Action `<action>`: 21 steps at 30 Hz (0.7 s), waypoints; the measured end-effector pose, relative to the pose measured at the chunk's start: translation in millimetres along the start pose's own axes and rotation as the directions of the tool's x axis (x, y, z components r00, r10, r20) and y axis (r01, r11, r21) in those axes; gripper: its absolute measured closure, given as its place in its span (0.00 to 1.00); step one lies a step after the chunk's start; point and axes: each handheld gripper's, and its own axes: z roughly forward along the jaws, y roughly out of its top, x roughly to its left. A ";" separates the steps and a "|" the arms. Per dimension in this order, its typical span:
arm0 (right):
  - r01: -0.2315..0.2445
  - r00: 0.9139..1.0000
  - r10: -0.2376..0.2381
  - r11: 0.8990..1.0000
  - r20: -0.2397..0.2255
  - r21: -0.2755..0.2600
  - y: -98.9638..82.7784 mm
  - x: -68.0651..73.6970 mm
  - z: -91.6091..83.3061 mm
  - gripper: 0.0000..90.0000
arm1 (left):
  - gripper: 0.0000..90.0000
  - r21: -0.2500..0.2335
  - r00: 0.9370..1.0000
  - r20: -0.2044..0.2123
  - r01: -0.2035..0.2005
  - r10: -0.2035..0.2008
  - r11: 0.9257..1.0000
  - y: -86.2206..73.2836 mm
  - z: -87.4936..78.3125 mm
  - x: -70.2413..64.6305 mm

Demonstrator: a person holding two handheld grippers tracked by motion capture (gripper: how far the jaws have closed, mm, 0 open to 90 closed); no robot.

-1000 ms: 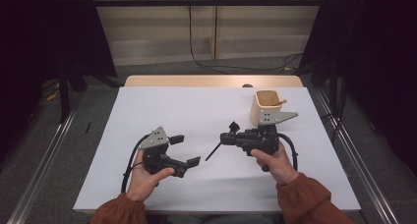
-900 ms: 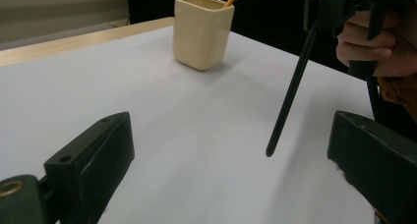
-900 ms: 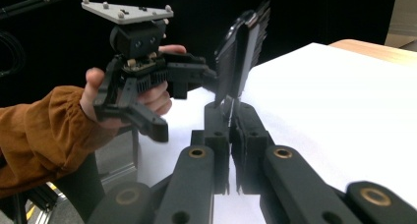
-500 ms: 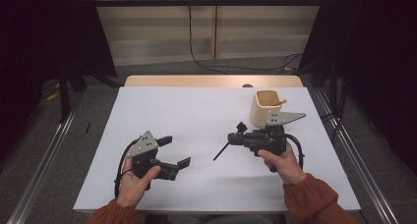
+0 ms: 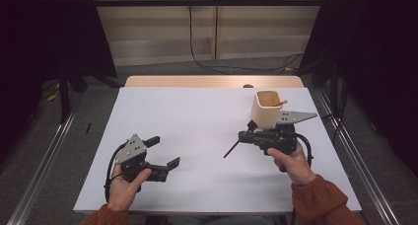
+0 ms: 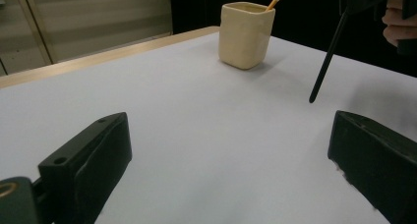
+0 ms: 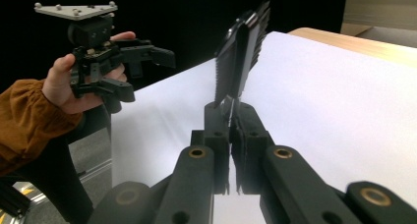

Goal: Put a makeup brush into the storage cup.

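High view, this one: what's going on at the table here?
A person sits at a white-covered table with a two-jaw gripper in each hand. The right gripper has its jaws shut on a thin black stick, which slants down toward the table just in front of a cream square cup. A wooden stick already leans inside that cup. The left gripper is held low over the near left of the table, its jaws wide open with nothing between them.

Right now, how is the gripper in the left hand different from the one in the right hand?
The left black two-jaw gripper has its jaws wide apart and holds nothing; the right black two-jaw gripper is shut on a thin black stick. The left sits far from the cream square cup; the right is beside it. Both carry grey plates.
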 end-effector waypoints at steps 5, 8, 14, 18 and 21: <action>-0.013 1.000 0.013 1.000 0.017 0.003 -4.4 -3.9 -6.7 0.95 | 0.03 -0.008 0.999 -0.032 0.025 -0.025 1.000 -5.9 -10.9 6.6; -0.012 1.000 0.012 1.000 0.028 0.001 -4.4 -6.0 -10.3 0.95 | 0.03 -0.012 0.999 -0.045 0.027 -0.027 1.000 -7.5 -16.7 8.8; -0.016 0.999 0.015 1.000 0.042 0.011 -4.3 -7.9 -13.4 0.95 | 0.03 -0.021 0.997 -0.064 0.030 -0.032 0.999 -12.2 -25.6 9.5; -0.017 0.998 0.016 1.000 0.058 0.015 -2.7 -9.1 -15.2 0.95 | 0.03 -0.027 0.998 -0.062 0.025 -0.027 0.999 -15.3 -28.8 11.2; -0.022 0.997 0.021 1.000 0.068 0.012 -1.3 -10.8 -18.5 0.95 | 0.03 -0.033 0.997 -0.065 0.031 -0.033 0.999 -17.6 -31.2 12.7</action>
